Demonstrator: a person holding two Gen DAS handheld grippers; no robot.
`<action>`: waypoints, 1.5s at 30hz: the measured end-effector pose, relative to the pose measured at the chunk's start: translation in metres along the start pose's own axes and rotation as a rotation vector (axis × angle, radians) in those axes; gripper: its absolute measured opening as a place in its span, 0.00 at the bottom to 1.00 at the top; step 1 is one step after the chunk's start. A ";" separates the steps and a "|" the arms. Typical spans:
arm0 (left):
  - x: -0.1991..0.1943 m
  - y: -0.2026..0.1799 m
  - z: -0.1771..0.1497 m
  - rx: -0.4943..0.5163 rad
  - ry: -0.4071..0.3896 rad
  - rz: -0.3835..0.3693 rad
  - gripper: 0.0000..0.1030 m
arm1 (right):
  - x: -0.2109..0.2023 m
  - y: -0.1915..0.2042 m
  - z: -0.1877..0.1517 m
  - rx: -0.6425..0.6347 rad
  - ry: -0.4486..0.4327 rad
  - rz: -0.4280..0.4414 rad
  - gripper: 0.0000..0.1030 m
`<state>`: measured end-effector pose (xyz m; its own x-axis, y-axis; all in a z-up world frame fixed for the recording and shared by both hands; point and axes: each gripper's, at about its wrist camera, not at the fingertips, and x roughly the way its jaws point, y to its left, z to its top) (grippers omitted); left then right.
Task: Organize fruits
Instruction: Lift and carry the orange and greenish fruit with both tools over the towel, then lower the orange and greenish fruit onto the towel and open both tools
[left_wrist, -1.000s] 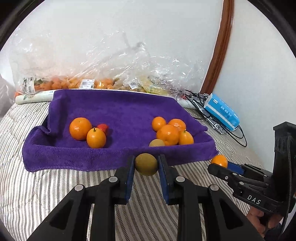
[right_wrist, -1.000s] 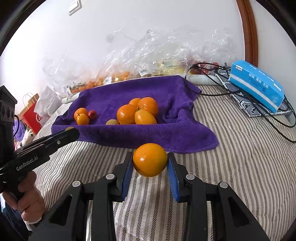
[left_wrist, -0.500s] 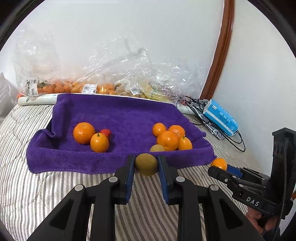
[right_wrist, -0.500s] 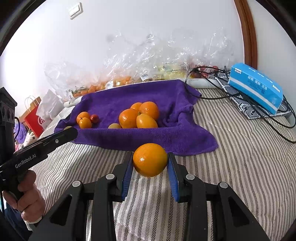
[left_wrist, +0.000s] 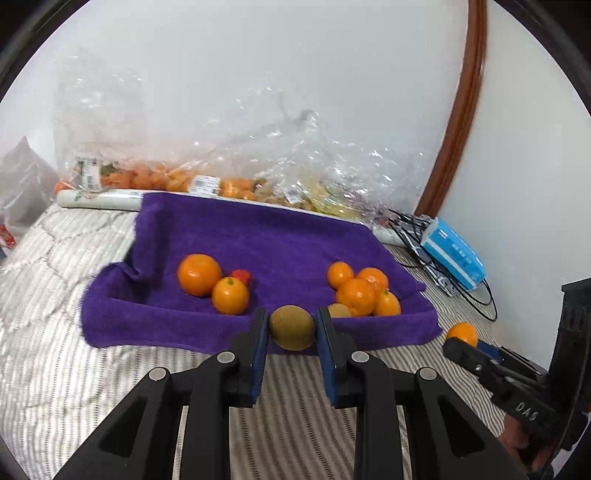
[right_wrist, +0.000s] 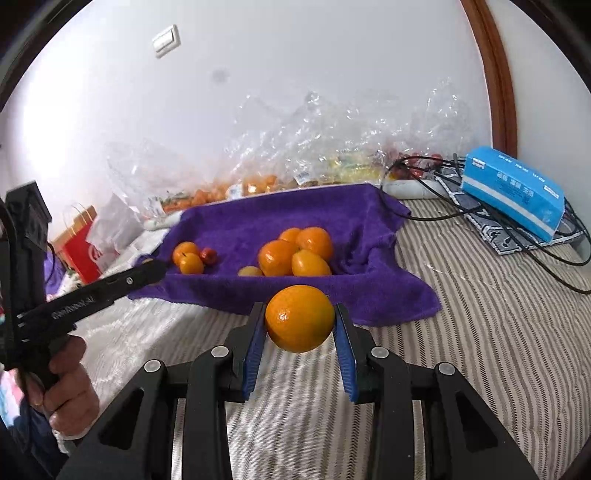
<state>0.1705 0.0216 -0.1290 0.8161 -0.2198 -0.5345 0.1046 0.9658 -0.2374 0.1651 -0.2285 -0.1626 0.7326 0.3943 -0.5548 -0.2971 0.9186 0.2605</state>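
Note:
My left gripper (left_wrist: 291, 326) is shut on a brownish-green kiwi (left_wrist: 291, 327), held just before the near rim of the purple towel tray (left_wrist: 258, 240). My right gripper (right_wrist: 300, 319) is shut on an orange (right_wrist: 300, 318) above the striped bedding, short of the tray (right_wrist: 369, 221). In the tray, two oranges (left_wrist: 199, 274) and a small red fruit (left_wrist: 242, 275) lie on the left. A cluster of several oranges (left_wrist: 356, 296) with a kiwi (left_wrist: 339, 310) lies on the right. The right gripper with its orange (left_wrist: 462, 333) shows at the left wrist view's right edge.
Clear plastic bags of fruit (left_wrist: 229, 184) line the wall behind the tray. A blue tissue pack (right_wrist: 513, 190) and black cables (right_wrist: 491, 236) lie at the right. A red paper bag (right_wrist: 79, 247) stands at the far left. Striped bedding (right_wrist: 480, 332) surrounds the tray.
The left gripper has lifted a little with the kiwi, so the tray sits lower in its view. The right gripper has tilted slightly, still holding the orange.

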 end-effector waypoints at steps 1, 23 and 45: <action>-0.002 0.002 0.001 -0.001 0.002 0.014 0.23 | -0.001 0.001 0.003 0.004 -0.004 0.011 0.35; -0.010 0.044 0.067 -0.022 -0.034 0.157 0.23 | 0.010 0.057 0.098 -0.137 -0.133 0.049 0.35; 0.065 0.062 0.074 -0.097 0.036 0.088 0.23 | 0.101 0.001 0.110 -0.043 0.022 -0.014 0.35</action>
<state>0.2716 0.0777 -0.1184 0.7985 -0.1413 -0.5852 -0.0235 0.9640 -0.2648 0.3063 -0.1904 -0.1313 0.7232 0.3817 -0.5756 -0.3138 0.9240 0.2184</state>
